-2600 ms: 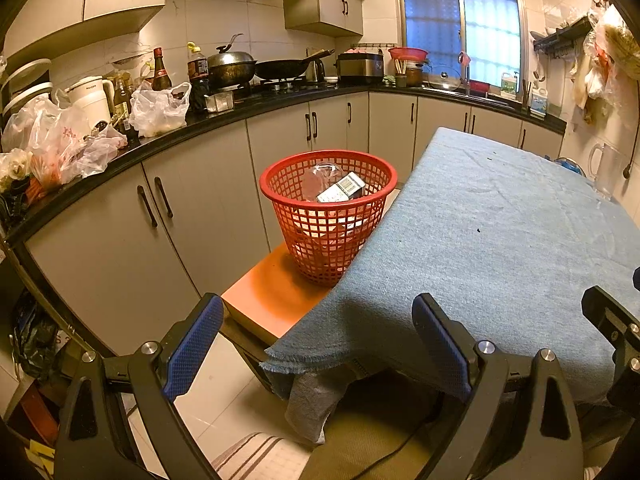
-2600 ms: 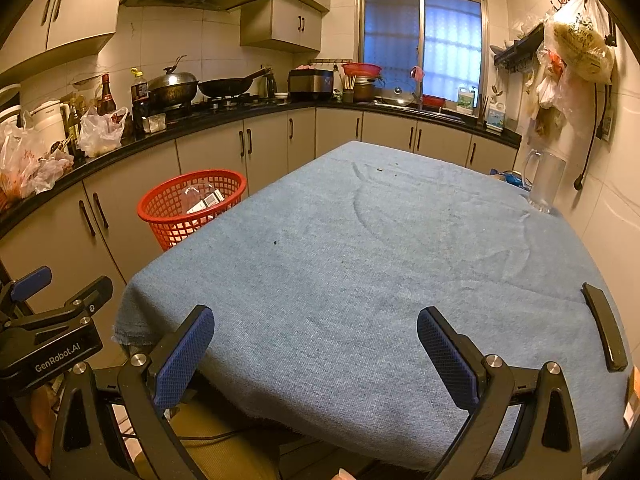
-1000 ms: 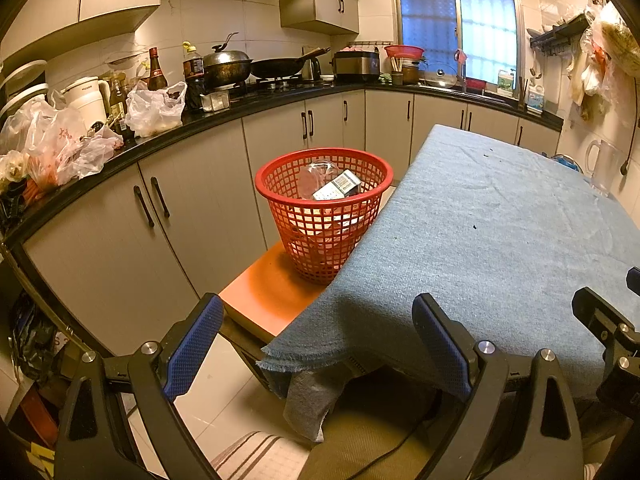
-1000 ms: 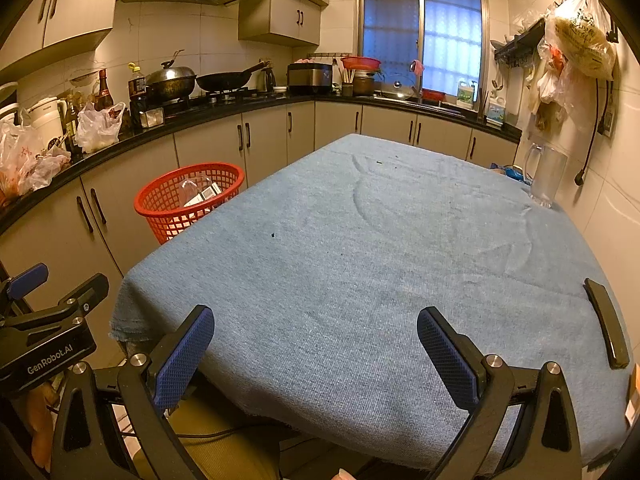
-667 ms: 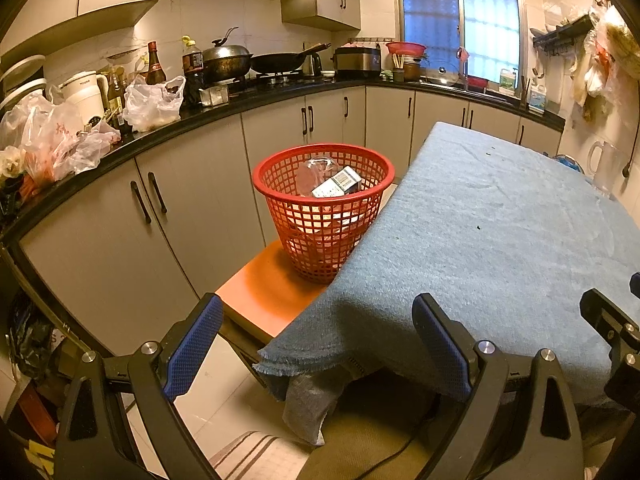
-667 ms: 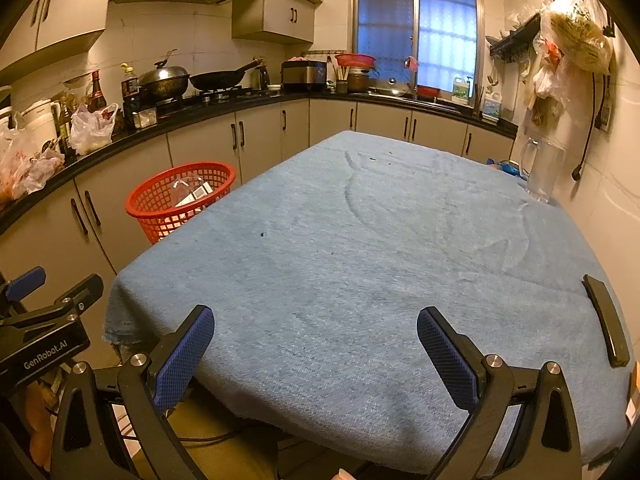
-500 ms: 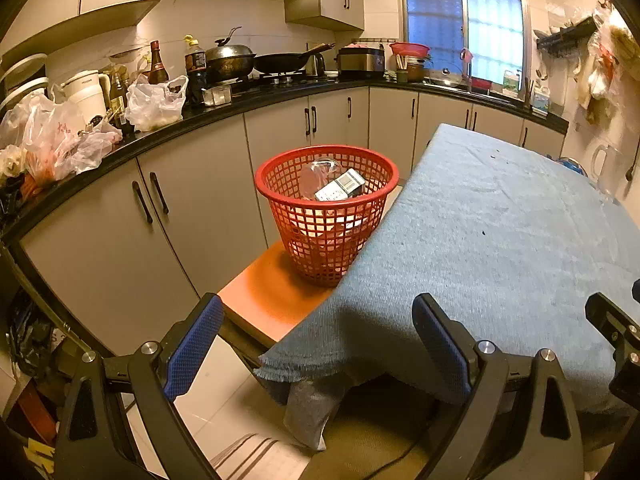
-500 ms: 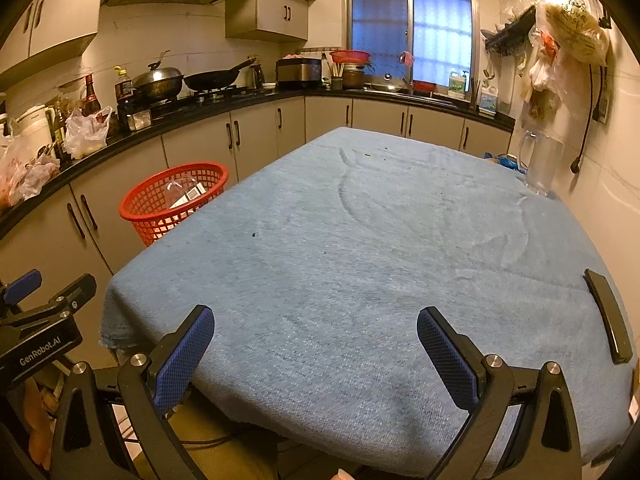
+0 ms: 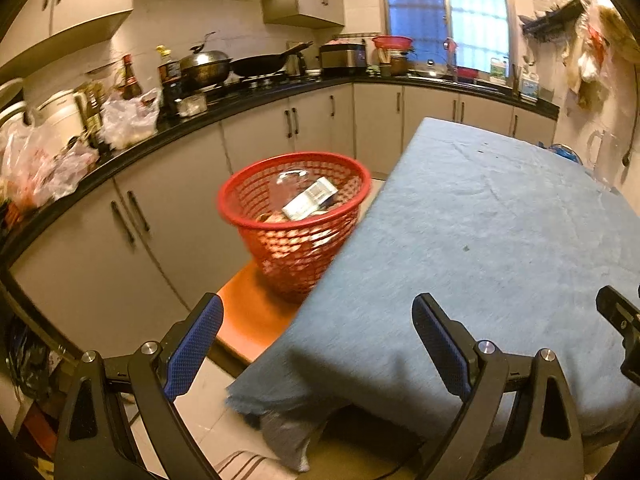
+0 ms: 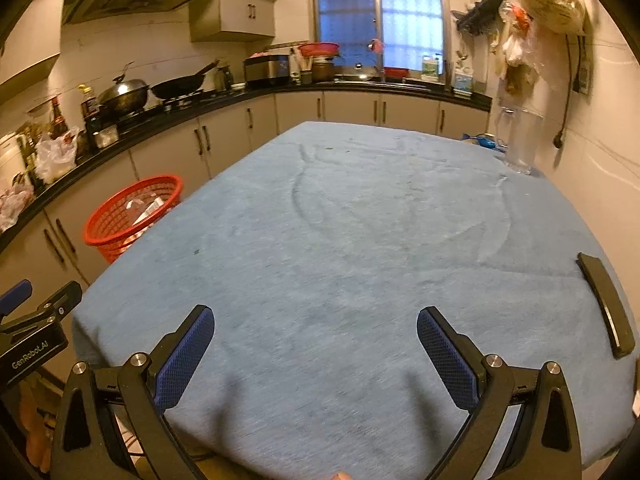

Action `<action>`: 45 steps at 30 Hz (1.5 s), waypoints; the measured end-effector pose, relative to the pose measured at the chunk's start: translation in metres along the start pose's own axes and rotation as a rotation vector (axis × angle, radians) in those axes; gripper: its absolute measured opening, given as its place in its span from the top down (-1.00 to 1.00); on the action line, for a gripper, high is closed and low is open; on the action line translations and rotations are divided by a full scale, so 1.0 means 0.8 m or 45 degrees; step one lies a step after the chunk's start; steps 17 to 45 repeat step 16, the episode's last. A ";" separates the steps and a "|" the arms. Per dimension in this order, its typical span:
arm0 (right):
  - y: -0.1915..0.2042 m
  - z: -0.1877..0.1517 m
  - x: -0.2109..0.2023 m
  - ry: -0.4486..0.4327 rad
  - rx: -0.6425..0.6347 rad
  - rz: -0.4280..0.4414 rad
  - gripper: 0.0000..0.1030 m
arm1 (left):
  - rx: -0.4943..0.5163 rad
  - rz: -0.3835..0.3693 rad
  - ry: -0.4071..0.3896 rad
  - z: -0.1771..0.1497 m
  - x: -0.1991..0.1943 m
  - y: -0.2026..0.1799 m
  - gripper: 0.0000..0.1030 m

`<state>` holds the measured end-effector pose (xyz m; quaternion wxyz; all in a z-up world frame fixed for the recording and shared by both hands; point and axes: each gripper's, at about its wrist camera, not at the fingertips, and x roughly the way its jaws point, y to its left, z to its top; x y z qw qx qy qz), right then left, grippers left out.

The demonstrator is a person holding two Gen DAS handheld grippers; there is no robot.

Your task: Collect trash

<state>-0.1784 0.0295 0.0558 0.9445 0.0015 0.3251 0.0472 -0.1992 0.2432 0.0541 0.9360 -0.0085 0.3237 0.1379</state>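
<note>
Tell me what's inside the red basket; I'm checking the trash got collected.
The basket holds a small printed box, something clear behind it and scraps below. Its lower contents are hidden by the wall.

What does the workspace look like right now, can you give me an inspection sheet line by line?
Surface: table under a blue cloth, wrinkled, with a few dark specks.
Job's things: red basket on an orange stool beside the table, holding a clear wrapper and a small box.
Clutter: black flat object near the table's right edge; clear pitcher at the far right.
Grippers: left hand-held gripper open and holding nothing, at the table's near corner; right hand-held gripper open and holding nothing, over the cloth.
Cables: a thin one on the floor under the table, a dark cord on the right wall.
Surroundings: counter with wok, pan, bottles, plastic bags; window behind.
</note>
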 end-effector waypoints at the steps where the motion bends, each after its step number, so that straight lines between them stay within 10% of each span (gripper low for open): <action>1: -0.009 0.004 0.001 -0.007 0.016 -0.010 -1.00 | 0.014 -0.017 -0.002 0.006 0.002 -0.009 -0.84; 16: -0.196 0.041 0.034 0.118 0.248 -0.391 -0.99 | 0.347 -0.456 0.101 0.080 0.065 -0.236 -0.84; 45: -0.196 0.041 0.034 0.118 0.248 -0.391 -0.99 | 0.347 -0.456 0.101 0.080 0.065 -0.236 -0.84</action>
